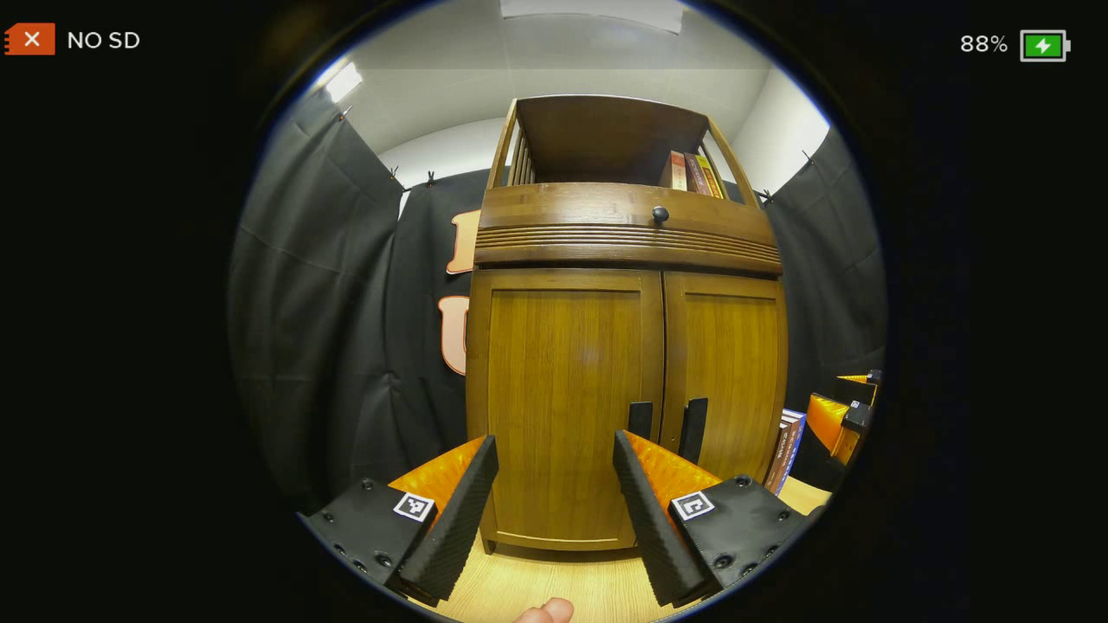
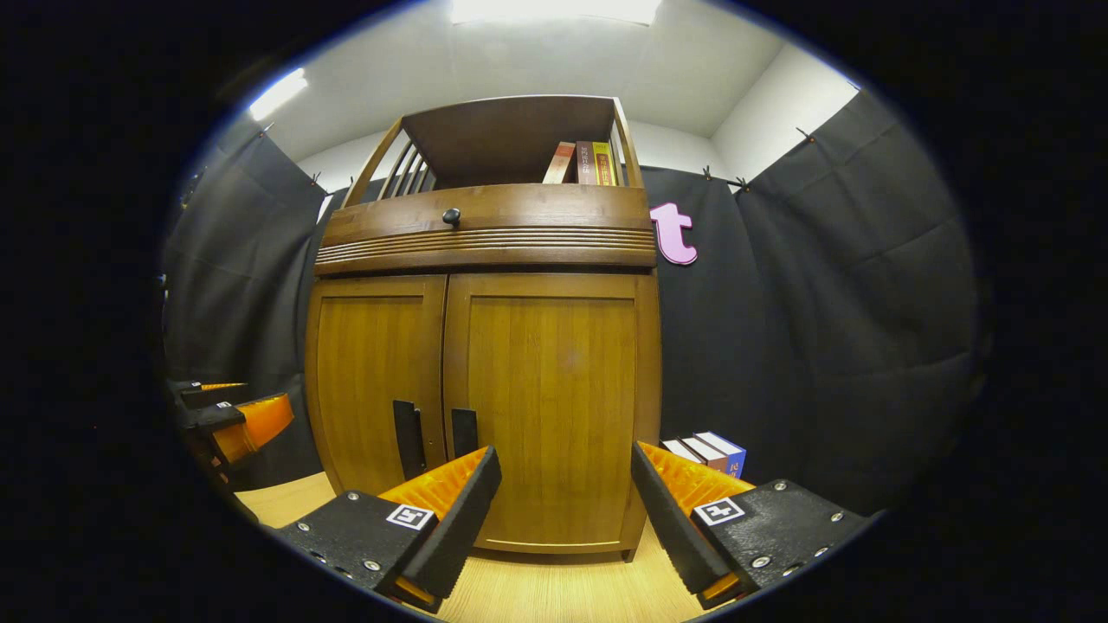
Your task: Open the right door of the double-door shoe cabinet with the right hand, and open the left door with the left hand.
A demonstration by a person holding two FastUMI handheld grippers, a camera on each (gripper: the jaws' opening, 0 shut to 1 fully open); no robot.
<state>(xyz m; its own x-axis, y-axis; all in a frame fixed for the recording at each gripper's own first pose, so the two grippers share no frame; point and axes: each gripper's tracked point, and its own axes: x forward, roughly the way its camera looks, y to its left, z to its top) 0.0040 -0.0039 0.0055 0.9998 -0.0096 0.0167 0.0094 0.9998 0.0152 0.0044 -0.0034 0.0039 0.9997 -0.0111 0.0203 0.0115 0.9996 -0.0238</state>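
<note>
A wooden shoe cabinet stands in front of me with both doors closed. In the left gripper view its left door [image 1: 563,398] faces my left gripper [image 1: 556,450], which is open and short of the wood; the left door's black handle [image 1: 640,420] and the right door's handle [image 1: 693,428] sit by the centre seam. In the right gripper view my right gripper [image 2: 567,463] is open before the right door [image 2: 554,407], whose black handle [image 2: 464,433] lies just left of the fingers. The left door [image 2: 372,389] carries its own handle [image 2: 405,437].
A drawer with a round black knob [image 1: 660,214] tops the doors, under an open shelf with books [image 1: 692,173]. More books [image 2: 705,452] lean on the floor at the cabinet's right side. The other gripper [image 1: 844,415] shows at the right edge. The floor is light wood.
</note>
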